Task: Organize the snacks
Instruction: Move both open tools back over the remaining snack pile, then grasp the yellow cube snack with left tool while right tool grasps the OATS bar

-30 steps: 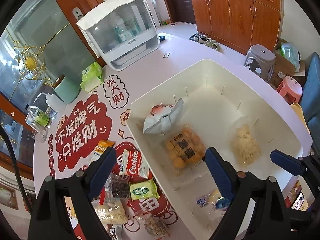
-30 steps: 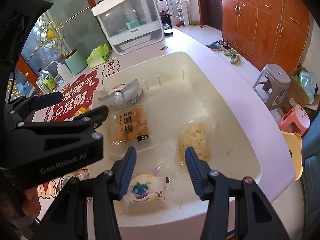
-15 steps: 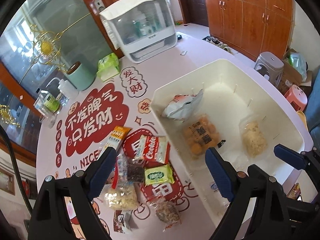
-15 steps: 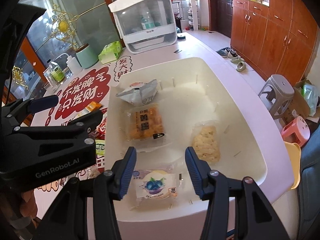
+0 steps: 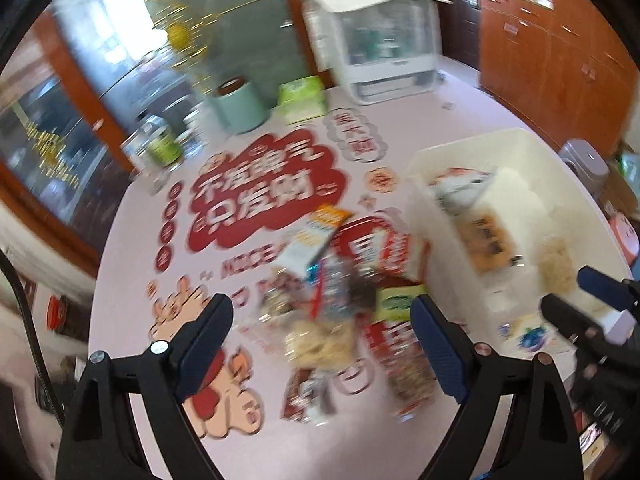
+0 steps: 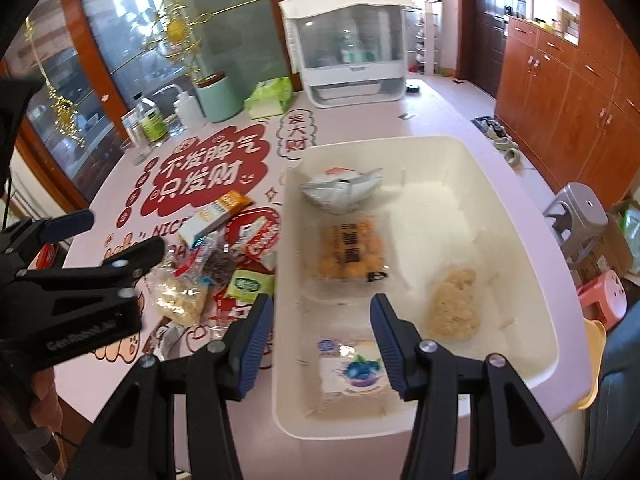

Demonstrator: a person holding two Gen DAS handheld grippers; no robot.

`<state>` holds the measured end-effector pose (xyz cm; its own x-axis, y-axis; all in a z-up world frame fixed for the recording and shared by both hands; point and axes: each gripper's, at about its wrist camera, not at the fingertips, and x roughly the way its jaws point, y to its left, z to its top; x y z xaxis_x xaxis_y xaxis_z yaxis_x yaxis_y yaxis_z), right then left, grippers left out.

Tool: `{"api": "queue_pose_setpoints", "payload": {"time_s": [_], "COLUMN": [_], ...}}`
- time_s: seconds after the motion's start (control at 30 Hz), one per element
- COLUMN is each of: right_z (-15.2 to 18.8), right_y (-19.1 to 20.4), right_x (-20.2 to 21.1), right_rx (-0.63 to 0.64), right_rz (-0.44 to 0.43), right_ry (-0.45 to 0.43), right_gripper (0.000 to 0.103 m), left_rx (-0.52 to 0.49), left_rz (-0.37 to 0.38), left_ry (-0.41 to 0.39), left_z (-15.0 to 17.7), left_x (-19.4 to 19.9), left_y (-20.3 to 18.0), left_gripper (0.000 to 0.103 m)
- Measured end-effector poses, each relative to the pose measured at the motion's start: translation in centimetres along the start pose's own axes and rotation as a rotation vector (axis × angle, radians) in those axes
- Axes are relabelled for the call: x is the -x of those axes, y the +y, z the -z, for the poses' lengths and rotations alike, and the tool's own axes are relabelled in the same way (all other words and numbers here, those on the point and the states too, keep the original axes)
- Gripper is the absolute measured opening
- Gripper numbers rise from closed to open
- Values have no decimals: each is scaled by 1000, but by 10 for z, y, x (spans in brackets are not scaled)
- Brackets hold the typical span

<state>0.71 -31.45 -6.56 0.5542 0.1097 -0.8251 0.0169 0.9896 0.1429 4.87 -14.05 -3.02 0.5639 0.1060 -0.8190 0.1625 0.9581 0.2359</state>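
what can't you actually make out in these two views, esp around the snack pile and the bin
- Snack pile, left wrist view: motion blur smears the packets, so labels and count are unreadable.
- Same pile, right wrist view: the left gripper covers its near-left edge.
- Blueberry packet in the white bin: the right gripper finger overlaps one side.
- Bin's near right corner, left wrist view: hidden behind the right gripper.
- Bottles inside the clear-fronted cabinet: too small to identify.

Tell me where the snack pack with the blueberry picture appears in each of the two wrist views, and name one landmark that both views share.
Left wrist view: the blueberry pack lies at the lower right, in the near end of the white bin, blurred.
Right wrist view: the blueberry pack lies at the lower centre, in the near end of the bin, between the open fingers of the right gripper.
Shared landmark: the mint-green canister.
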Motion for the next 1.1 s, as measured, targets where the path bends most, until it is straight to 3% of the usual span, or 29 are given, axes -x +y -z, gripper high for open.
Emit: {"api": "queue_pose_setpoints", "payload": {"time_s": [0.27,0.37,0.53,0.83,1.1], "right_z": [-18,-26,-44,-85,-118], "right_y": [38,53,86,123,139], "right_x": [-16,-26,-45,-91,-170], "right_rx": [23,16,23,-29,-98], "right_rz": [-82,-111,-114,-100,-71], "right_ry": [44,65,89,134,264], "right_gripper": [52,52,53,54,54], "left_rx": [155,213,235,275,223], "left_rz": [-66,-59,-55,-10,50], "left_ry": [67,76,87,125,180], "left_z": [30,38,43,45,52], "left_x": [-23,-33,-51,-105,-148], "left_y": [93,128,168,219,213], "left_gripper": [90,90,90,90,90]}}
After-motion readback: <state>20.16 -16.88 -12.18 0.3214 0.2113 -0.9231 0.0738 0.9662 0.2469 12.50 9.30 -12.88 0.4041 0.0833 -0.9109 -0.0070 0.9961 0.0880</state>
